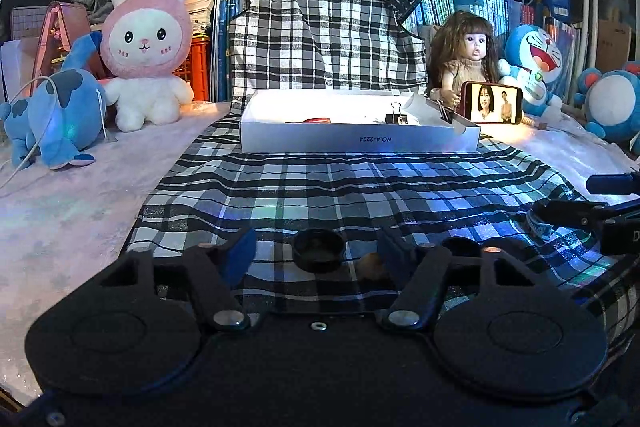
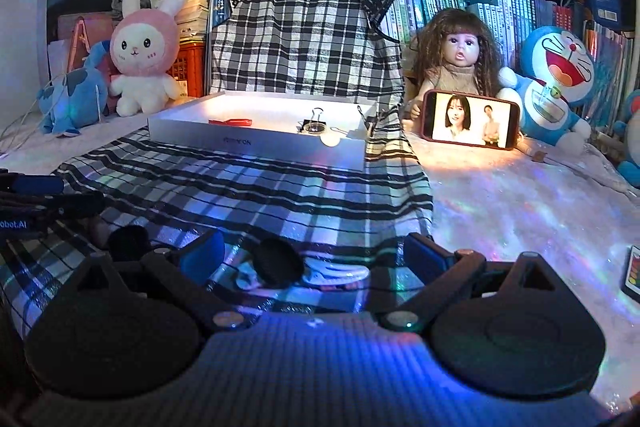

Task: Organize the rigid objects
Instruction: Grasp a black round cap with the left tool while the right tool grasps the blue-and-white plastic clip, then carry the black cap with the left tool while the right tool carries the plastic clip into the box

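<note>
Nearer than the white box (image 1: 360, 138), the left claw (image 1: 318, 255) straddles the black cap (image 1: 319, 254) ungripped and should centre before pinching, while the right claw (image 2: 314, 255) gapes empty.

The white box (image 1: 360, 139) shows only its near wall in the left wrist view, so most of what lies inside is screened; a red item (image 1: 319, 120) peeks over the rim, too little to identify. Beside the left gripper's right finger (image 1: 394, 259), a small brownish object (image 1: 374, 269) is half hidden and blurred. In the right wrist view a dark round thing (image 2: 280, 263) sits low between the fingers (its lower edge lost behind the gripper body). At that picture's right edge a colourful flat object (image 2: 633, 273) is cut off. Printing on the box wall reads upside down and smeared.
</note>
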Tool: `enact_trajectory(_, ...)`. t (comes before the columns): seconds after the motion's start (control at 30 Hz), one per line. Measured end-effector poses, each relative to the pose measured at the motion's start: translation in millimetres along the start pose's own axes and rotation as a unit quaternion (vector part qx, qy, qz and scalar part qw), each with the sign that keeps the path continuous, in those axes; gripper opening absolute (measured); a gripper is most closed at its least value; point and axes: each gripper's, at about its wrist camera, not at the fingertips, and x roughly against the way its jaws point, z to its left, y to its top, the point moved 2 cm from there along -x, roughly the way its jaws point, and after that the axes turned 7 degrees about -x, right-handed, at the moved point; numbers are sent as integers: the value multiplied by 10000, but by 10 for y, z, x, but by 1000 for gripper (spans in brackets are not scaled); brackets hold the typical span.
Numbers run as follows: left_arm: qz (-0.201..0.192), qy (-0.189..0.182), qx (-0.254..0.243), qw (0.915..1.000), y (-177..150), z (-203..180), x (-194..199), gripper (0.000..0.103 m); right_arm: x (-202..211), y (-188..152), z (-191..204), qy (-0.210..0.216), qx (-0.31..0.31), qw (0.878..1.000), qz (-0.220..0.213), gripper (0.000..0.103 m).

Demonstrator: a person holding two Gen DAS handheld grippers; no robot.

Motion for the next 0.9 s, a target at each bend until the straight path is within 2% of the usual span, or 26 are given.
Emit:
enact_trajectory(0.1, 1, 18, -11, 10000, -8, 6, 12, 48, 13, -11, -37, -71, -41, 10000, 9, 96)
enact_trajectory(0.33, 101, 76, 97, 9999, -40, 70, -11, 43, 17, -32, -76, -164, -119, 9998, 38, 84)
enact_trajectory(0.47, 98, 116, 201, 9997, -51, 111, -24, 38, 53, -42, -73, -377, -60, 9992, -107, 75)
enact_trajectory(0.53, 66, 149, 264, 9995, -47, 128, -19, 34, 96, -36, -86, -424, -58, 9988, -249, 74)
enact_trajectory(0.67, 63, 162, 326, 9993, -46, 161, -34, 33, 116, -20, -96, -510, 17, 9983, -267, 72)
enact_trajectory(0.9, 75, 182, 237, 9995, -60, 137, -54, 33, 28, -83, -66, -572, 61, 9983, -18, 67)
